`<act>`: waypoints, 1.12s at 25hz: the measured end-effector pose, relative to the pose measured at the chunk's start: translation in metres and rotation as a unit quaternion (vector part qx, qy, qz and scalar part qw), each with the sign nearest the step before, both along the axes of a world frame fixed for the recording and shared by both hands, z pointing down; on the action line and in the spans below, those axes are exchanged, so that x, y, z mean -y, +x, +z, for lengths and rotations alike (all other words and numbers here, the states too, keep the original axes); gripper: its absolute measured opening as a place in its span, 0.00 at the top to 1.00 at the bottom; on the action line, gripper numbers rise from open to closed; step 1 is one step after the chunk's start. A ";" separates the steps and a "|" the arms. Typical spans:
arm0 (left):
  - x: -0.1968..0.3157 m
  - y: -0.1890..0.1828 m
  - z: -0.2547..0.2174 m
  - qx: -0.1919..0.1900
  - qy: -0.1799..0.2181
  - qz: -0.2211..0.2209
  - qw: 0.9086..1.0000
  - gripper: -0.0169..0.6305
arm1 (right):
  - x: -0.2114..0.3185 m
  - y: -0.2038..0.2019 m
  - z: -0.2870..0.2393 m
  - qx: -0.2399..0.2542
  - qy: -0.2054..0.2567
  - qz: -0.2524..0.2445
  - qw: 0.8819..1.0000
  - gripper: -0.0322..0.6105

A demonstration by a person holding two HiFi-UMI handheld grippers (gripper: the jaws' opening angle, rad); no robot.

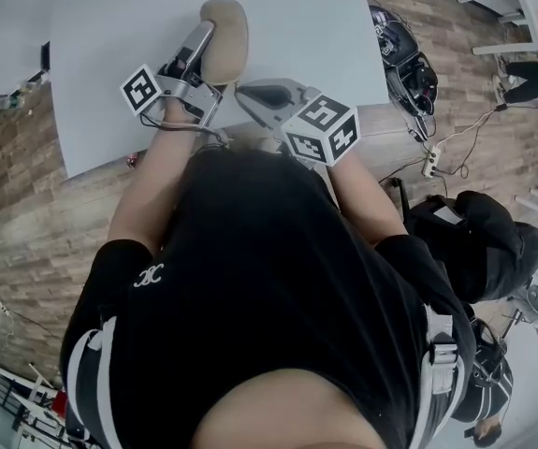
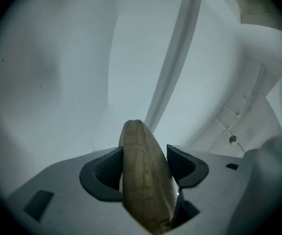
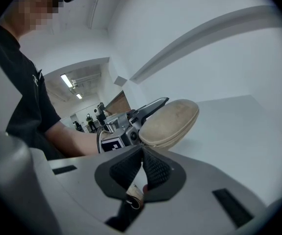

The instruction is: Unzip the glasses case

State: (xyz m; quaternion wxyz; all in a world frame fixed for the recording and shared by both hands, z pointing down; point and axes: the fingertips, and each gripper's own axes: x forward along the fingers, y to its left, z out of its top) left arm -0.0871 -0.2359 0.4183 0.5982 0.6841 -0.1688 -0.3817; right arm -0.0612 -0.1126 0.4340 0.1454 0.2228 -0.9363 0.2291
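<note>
Head view: the left gripper (image 1: pixel 203 52) clamps a beige glasses case (image 1: pixel 226 31) over a white table (image 1: pixel 297 17); the right gripper (image 1: pixel 261 96) is just beside it.
Left gripper view: both pads press the glasses case (image 2: pixel 143 180) between them.
Right gripper view: the jaws are pressed together, pinching the zipper pull (image 3: pixel 135 196), with the glasses case (image 3: pixel 172 121) just ahead.

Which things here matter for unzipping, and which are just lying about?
Job: glasses case; left gripper, fingers clamped on it; right gripper, fingers shut; white table.
Lying about: black bag; power strip, both on the floor.
</note>
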 end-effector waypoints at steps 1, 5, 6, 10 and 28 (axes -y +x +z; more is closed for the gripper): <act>0.000 0.000 0.001 0.000 -0.001 0.000 1.000 0.55 | -0.001 -0.001 0.001 0.000 -0.003 0.000 1.000 0.91; 0.000 0.002 0.005 0.001 -0.007 0.004 1.000 0.55 | -0.002 -0.004 0.004 -0.010 -0.004 -0.016 1.000 0.91; 0.001 0.003 0.007 0.000 -0.009 0.004 1.000 0.55 | -0.002 -0.005 0.005 -0.012 -0.004 -0.020 1.000 0.91; 0.001 0.007 0.008 -0.004 -0.009 0.006 1.000 0.55 | -0.005 -0.011 0.003 -0.007 -0.004 -0.031 0.999 0.91; 0.002 -0.007 -0.012 -0.030 0.042 -0.001 0.999 0.55 | 0.003 0.000 -0.009 0.043 0.008 0.002 0.999 0.91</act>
